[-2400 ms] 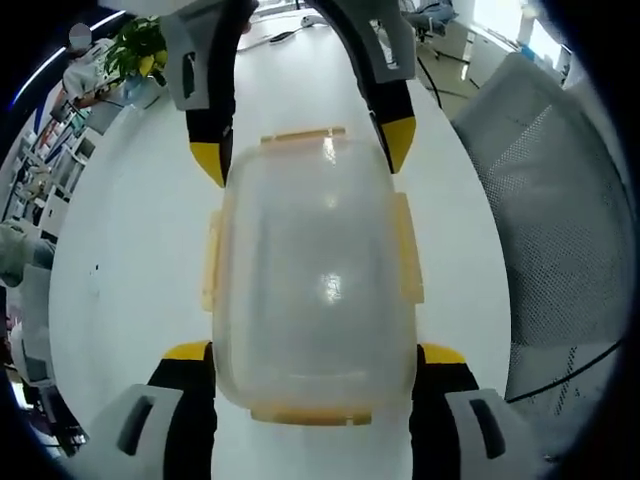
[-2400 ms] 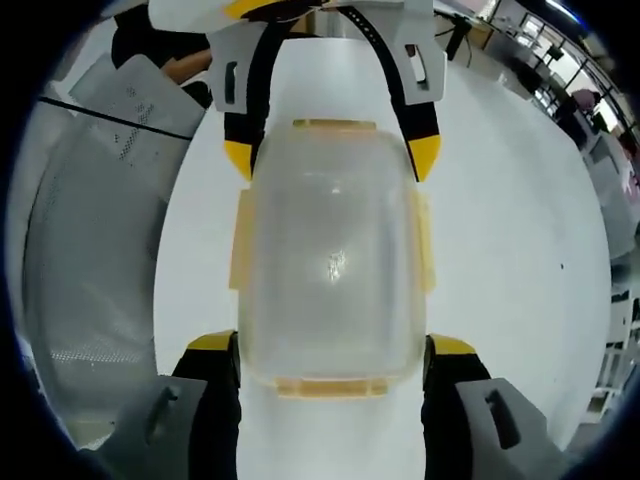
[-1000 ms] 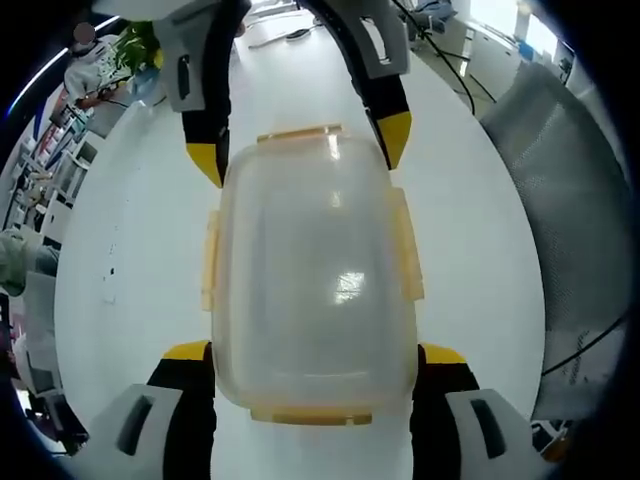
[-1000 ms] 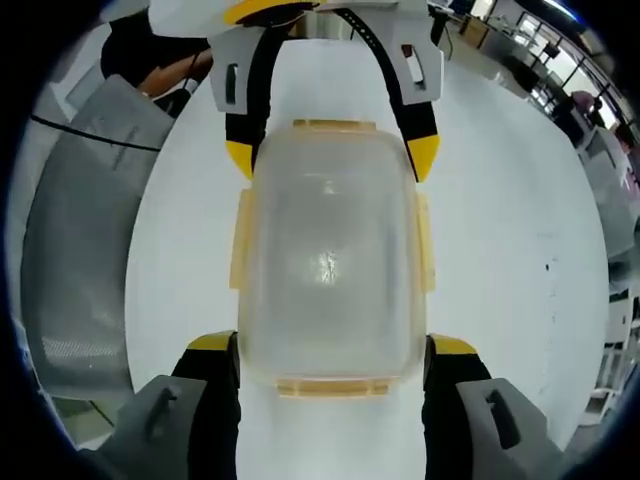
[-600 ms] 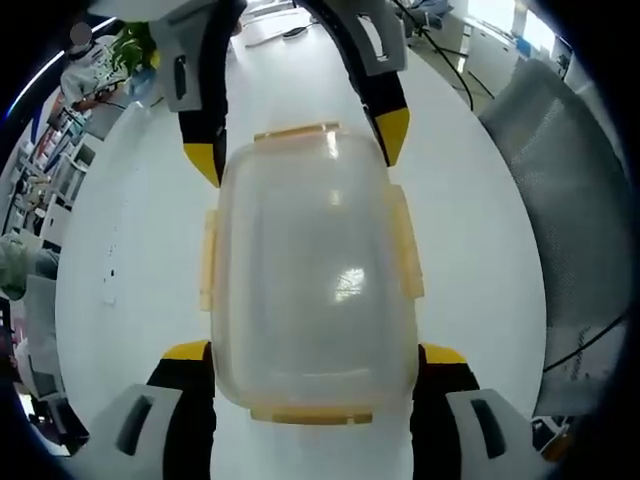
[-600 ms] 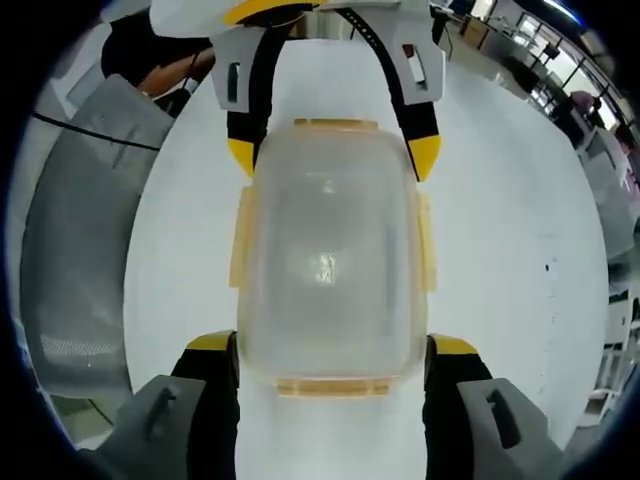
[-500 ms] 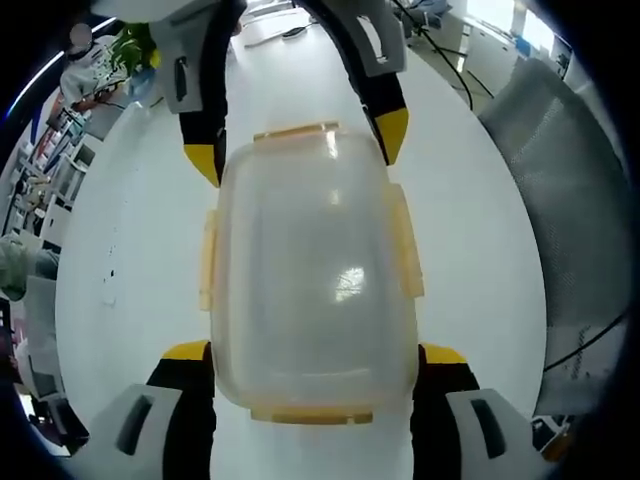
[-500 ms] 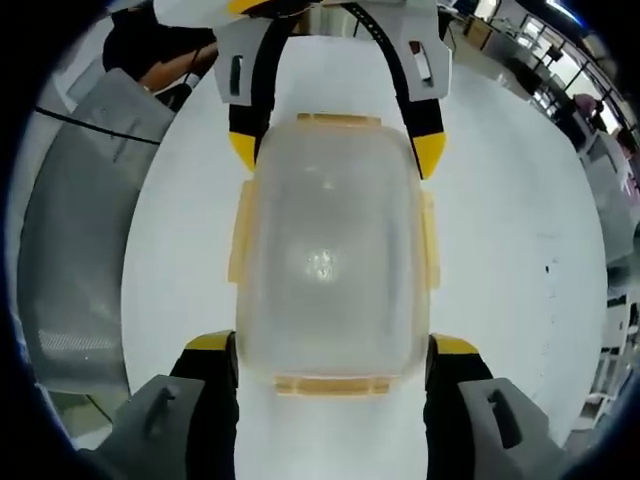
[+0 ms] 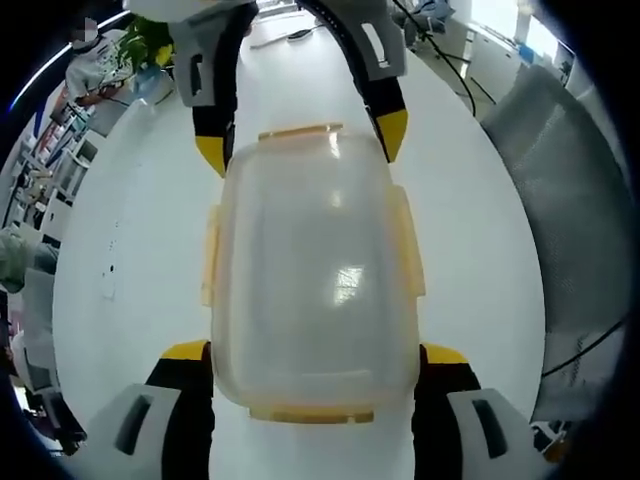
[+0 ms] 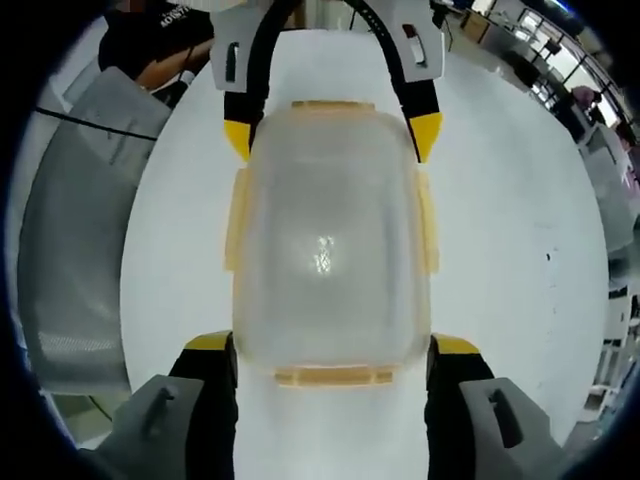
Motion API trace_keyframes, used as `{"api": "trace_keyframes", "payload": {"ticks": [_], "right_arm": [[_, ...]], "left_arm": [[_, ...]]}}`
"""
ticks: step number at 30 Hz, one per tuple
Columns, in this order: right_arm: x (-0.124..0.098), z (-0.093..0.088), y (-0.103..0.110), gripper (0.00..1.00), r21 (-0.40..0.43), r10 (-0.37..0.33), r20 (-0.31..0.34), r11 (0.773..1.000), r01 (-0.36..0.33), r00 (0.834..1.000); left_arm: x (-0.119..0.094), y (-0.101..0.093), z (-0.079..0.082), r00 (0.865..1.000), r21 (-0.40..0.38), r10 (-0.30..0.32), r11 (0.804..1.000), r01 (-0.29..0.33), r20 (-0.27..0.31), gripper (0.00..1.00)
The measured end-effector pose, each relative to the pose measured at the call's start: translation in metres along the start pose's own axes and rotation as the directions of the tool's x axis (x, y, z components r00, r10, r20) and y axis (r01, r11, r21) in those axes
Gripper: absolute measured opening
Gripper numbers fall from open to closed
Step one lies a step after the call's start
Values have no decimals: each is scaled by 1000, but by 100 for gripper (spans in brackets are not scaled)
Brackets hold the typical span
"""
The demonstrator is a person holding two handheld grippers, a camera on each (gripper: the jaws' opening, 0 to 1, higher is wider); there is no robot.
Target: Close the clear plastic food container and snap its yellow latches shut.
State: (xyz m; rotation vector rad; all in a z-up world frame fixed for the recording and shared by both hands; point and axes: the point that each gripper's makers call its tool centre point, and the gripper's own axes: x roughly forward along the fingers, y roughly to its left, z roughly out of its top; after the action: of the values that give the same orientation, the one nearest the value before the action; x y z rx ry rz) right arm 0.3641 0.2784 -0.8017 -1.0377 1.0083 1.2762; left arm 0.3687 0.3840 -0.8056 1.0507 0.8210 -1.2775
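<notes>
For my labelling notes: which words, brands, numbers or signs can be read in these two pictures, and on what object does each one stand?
White lettering on a person's dark top, at the upper edge of the right gripper view: too blurred and cut off to read.
Clear container, its yellow latches and the white table: no text visible.

The left gripper holds its two black, yellow-tipped jaws spread wide, one rising at each lower corner of the left gripper view. The right gripper stands the same way in the right gripper view, jaws wide apart. Each gripper faces the other head-on, its tips reaching in from the top of the opposite view.
</notes>
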Motion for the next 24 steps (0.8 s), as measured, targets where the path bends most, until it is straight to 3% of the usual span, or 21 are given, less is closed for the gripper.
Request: {"api": "trace_keyframes", "payload": {"ticks": [6,13,19,24], "right_arm": [[-4,0,-2,75,39,-26,15,999,25,1000],[-10,-1,4,85,63,-35,22,997,33,999],[-30,12,0,88,142,-117,121,985,99,986],[-45,26,3,93,261,-187,240,958,122,953]], "left_arm": [[-7,6,-1,999,-44,36,998,-35,15,81],[-20,9,5,993,-75,90,994,-85,75,99],[-37,9,7,980,-142,154,980,-136,126,99],[-54,3,10,960,-204,211,964,-172,187,99]]}}
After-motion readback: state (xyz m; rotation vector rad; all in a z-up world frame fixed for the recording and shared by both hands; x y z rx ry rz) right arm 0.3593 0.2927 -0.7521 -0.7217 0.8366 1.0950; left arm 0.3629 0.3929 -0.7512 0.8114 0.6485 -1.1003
